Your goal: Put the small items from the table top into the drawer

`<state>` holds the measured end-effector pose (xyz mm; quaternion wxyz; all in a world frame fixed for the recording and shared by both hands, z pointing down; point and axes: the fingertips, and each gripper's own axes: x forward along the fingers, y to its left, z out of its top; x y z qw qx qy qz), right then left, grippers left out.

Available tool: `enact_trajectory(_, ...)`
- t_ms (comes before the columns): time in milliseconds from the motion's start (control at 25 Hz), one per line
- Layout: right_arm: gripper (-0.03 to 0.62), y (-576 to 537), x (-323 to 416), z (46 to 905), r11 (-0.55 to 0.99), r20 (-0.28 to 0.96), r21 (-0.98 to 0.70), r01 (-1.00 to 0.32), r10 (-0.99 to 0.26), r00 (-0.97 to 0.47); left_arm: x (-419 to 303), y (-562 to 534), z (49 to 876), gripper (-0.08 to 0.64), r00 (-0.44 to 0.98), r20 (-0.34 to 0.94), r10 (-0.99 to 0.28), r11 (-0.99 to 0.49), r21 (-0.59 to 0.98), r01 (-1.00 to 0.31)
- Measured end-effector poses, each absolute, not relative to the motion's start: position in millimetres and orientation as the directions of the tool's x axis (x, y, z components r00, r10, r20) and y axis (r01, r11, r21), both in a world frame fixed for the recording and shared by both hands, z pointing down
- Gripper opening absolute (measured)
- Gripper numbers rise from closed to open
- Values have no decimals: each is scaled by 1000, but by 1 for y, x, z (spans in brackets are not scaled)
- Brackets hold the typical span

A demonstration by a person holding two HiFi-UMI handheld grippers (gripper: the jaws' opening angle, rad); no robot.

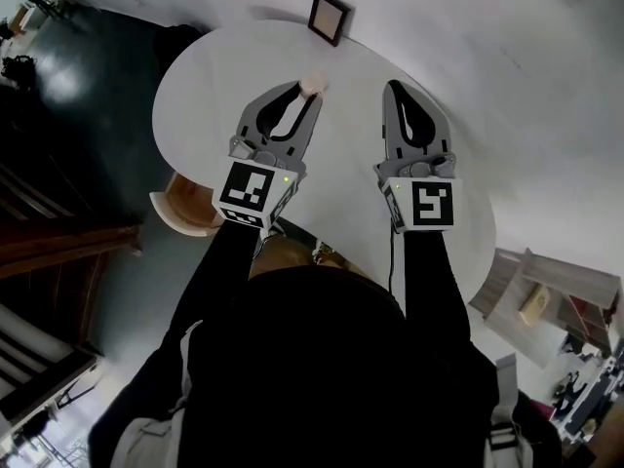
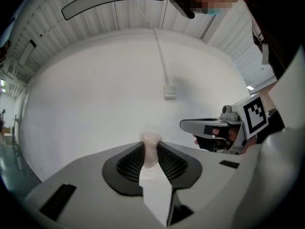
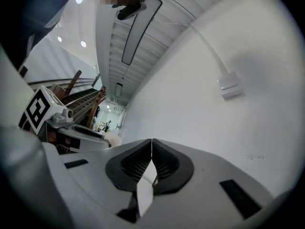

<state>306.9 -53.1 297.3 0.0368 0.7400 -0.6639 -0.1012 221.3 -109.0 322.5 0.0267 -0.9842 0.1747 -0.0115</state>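
Note:
A small pale pink item [image 1: 313,85] [image 2: 150,149] is pinched between the pads of my left gripper [image 1: 305,92] [image 2: 150,147], held level above the white round table [image 1: 351,154]. The item's top sticks out past the fingertips. My right gripper [image 1: 394,88] [image 3: 151,143] hangs beside it to the right, jaws shut with nothing between them. Each gripper shows in the other's view: the right gripper [image 2: 209,126] and the left gripper [image 3: 76,133] with the pale item [image 3: 113,137]. What looks like the open drawer [image 1: 183,206], pale wood inside, juts out below the table's left edge.
A small dark picture frame [image 1: 330,16] stands at the table's far edge against the white wall. A cable duct with a white box [image 2: 170,92] [image 3: 230,86] runs down that wall. Dark floor and wooden stairs [image 1: 49,242] lie to the left.

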Motion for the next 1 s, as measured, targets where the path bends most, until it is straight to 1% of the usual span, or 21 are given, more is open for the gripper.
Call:
enact_trajectory(240, 28, -86, 267, 298, -10, -100, 179, -984, -995, -8, 179, -130, 320, 95, 901, 19, -433, -899, -79, -430)
enact_trajectory(560, 28, -135, 183, 302, 178, -104, 167, -970, -975, -197, 87, -159, 319, 95, 806, 33, -591, -804, -103, -586)
enact_trajectory(840, 28, -172, 91, 305, 379, -113, 153, -913, -911, -397, -6, -175, 317, 95, 668, 40, -743, -667, -122, -735)
enact_trajectory(1000, 28, -181, 40, 307, 464, -117, 140, -874, -869, -480, -53, -173, 316, 95, 607, 46, -794, -607, -133, -784)
